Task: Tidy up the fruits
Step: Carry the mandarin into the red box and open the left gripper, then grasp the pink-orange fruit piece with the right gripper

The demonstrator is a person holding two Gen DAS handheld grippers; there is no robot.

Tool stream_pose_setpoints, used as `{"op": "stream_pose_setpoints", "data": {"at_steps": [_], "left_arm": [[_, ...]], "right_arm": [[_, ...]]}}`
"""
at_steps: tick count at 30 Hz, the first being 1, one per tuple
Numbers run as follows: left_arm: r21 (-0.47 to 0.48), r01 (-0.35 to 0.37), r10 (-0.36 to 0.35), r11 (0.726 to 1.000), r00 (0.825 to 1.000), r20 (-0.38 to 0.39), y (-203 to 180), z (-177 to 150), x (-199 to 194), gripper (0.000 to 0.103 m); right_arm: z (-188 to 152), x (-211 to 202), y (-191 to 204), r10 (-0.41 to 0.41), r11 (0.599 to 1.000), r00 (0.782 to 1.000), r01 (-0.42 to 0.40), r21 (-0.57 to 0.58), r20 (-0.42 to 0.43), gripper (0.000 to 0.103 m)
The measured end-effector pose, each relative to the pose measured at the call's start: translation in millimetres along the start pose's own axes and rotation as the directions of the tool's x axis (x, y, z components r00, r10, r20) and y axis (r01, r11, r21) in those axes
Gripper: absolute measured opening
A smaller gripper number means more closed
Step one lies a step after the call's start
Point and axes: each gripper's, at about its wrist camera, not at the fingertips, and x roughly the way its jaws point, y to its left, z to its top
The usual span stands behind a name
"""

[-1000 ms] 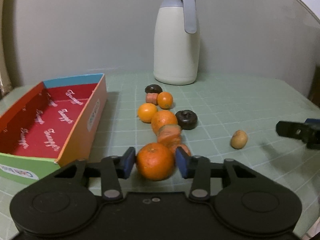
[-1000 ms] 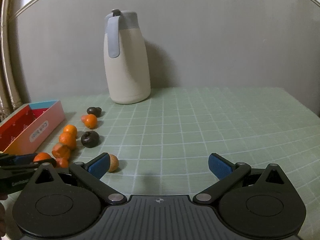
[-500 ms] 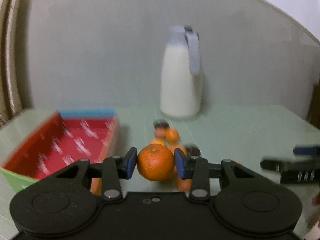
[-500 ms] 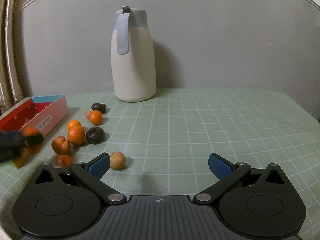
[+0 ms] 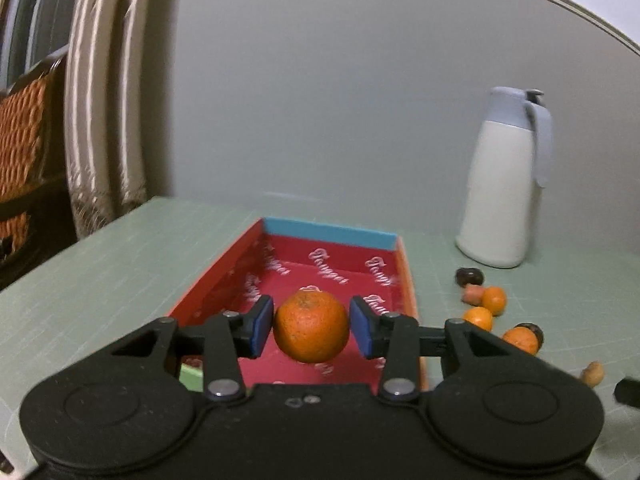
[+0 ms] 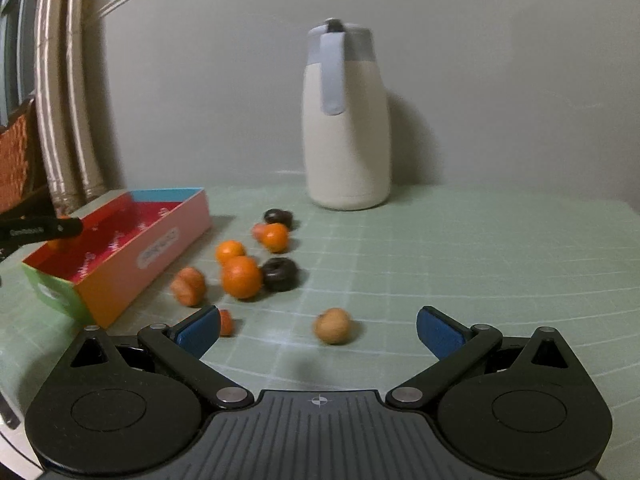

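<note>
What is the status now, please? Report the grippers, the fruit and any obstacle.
Left gripper over red box, jaws just opening, orange between pads, gaps showing. Right gripper open, empty, tan fruit ahead. Nothing in the way.

In the left wrist view the black gripper body hides the near end of the red-lined cardboard box [image 5: 224,280], and a black shape [image 5: 628,392] is cut off at the right edge. In the right wrist view the small orange-red fruit [image 6: 226,322] sits half behind a blue finger pad [image 6: 198,330]; the round tan fruit [image 6: 333,326] is blurred
</note>
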Motion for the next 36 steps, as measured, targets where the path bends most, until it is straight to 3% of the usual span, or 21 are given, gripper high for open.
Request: {"op": "stream_pose_setpoints", "data": {"at_steps": [2, 3, 4, 7, 10, 12, 15, 18, 22, 23, 24, 26, 36], "left_arm": [[0.005, -0.005, 0.004, 1.000, 0.999, 0.035, 3.2, -0.8, -11.4, 0.056], [0.006, -0.008, 0.008, 1.000, 0.999, 0.054, 2.2, -2.1, -19.5, 0.074], [0.005, -0.014, 0.013, 1.000, 0.997, 0.075, 3.1, -3.1, -25.4, 0.084], [0.008, -0.019, 0.018, 1.000, 0.994, 0.108, 8.0, -4.8, -41.6, 0.094], [-0.002, -0.036, 0.035, 0.999, 0.990, 0.139, 14.7, -5.5, -52.0, 0.097], [-0.006, -0.058, 0.059, 0.998, 0.987, 0.149, 19.0, -6.1, -55.0, 0.097], [-0.032, -0.086, 0.090, 0.996, 0.985, 0.146, 28.2, -7.3, -54.8, 0.097], [-0.037, -0.128, 0.132, 0.991, 0.981, 0.145, 34.9, -9.1, -56.0, 0.097], [-0.024, -0.135, 0.137, 0.991, 0.985, 0.107, 43.5, -11.2, -54.1, 0.097], [-0.020, -0.131, 0.133, 0.991, 0.986, 0.099, 45.8, -12.1, -53.3, 0.097], [-0.014, -0.128, 0.129, 0.992, 0.987, 0.092, 47.4, -12.7, -52.1, 0.097], [-0.007, -0.125, 0.125, 0.992, 0.988, 0.091, 50.0, -13.7, -50.9, 0.097], [0.037, -0.107, 0.104, 0.994, 0.991, 0.087, 49.1, -17.5, -47.7, 0.097]], "right_arm": [[-1.2, 7.8, 7.7, 0.002, 1.000, 0.999, -0.002, -0.011, -0.032, 0.103], [-2.1, 9.9, 11.9, 0.001, 1.000, 0.999, -0.002, -0.021, -0.039, 0.103], [-2.8, 12.0, 16.9, -0.001, 0.999, 0.999, -0.001, -0.036, -0.039, 0.103], [-7.0, 12.6, 29.7, 0.006, 0.997, 1.000, -0.008, -0.080, -0.027, 0.103], [-9.8, 23.0, 38.5, 0.061, 0.994, 0.996, -0.066, -0.088, -0.059, 0.103], [-8.8, 31.9, 43.8, 0.048, 0.994, 0.994, -0.057, -0.096, -0.093, 0.103], [-5.8, 34.0, 52.4, 0.034, 0.994, 0.997, -0.041, -0.102, -0.066, 0.103], [-5.4, 46.9, 59.6, 0.038, 0.994, 0.993, -0.049, -0.094, -0.113, 0.103], [-4.8, 50.7, 80.1, 0.021, 0.987, 0.997, -0.032, -0.159, -0.068, 0.103], [-5.4, 50.4, 83.4, 0.012, 0.985, 0.998, -0.022, -0.171, -0.059, 0.099], [-5.6, 52.1, 87.0, 0.002, 0.983, 0.998, -0.012, -0.182, -0.057, 0.084], [-5.5, 57.2, 88.2, -0.004, 0.986, 0.998, -0.008, -0.167, -0.067, 0.069], [-4.2, 79.3, 80.0, -0.039, 0.995, 0.990, 0.027, -0.096, -0.132, 0.043]]}}
